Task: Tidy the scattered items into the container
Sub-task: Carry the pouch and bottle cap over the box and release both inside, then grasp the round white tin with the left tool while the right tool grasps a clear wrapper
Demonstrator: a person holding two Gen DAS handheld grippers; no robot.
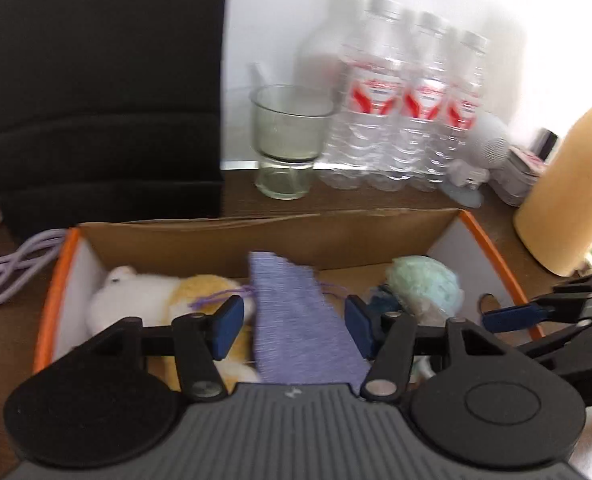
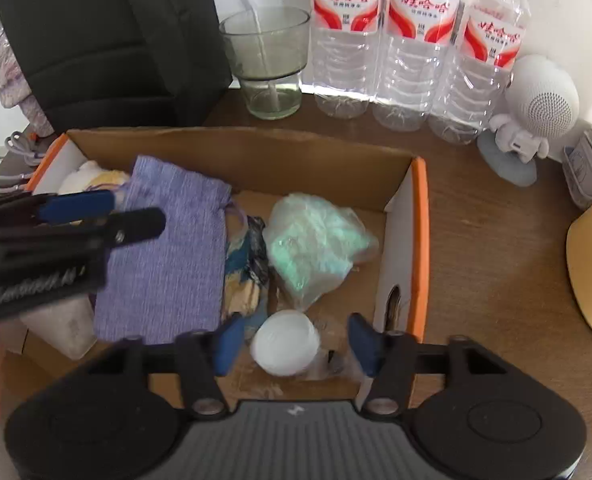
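Both hand-held grippers are seen poised over an open cardboard box [image 2: 255,152] with orange-edged ends. The left gripper [image 1: 293,330] is spread, its blue pads clear of the purple cloth pouch [image 1: 296,320] that stands between them; in the right wrist view the pouch [image 2: 167,248] is seen lying in the box's left half. The right gripper [image 2: 296,344] is likewise spread, angled steeply downward, with a white round object [image 2: 285,340] framed between its pads but untouched. A pale green bagged item [image 2: 316,240] is found at 12 o'clock from that object, and a plush toy [image 1: 135,304] at 9 o'clock from the pouch. Water bottles [image 2: 416,40] and a glass cup [image 2: 267,60] are lined up beyond the box at 12 o'clock
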